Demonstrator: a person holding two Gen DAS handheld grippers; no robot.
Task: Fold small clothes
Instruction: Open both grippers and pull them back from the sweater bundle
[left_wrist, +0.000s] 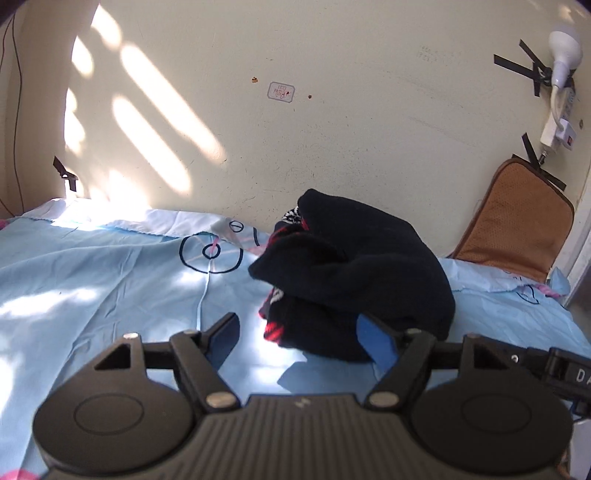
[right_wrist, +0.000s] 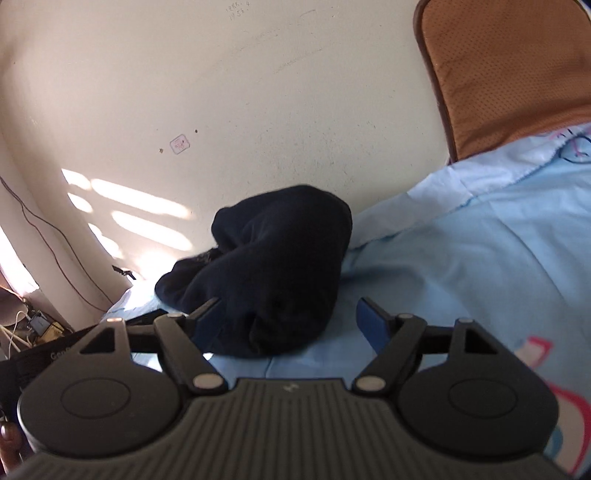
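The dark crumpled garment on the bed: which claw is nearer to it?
Too close to call. The left claw and right claw both stand open at the near edge of the dark garment, each with one finger against the cloth, neither gripping.

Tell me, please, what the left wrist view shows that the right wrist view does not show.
Only the left wrist view shows the white lamp taped to the wall and the garment's red and white pattern. Only the right wrist view shows cables and clutter beside the bed. Both show the crumpled dark garment on the light blue sheet, the brown cushion and open grippers.
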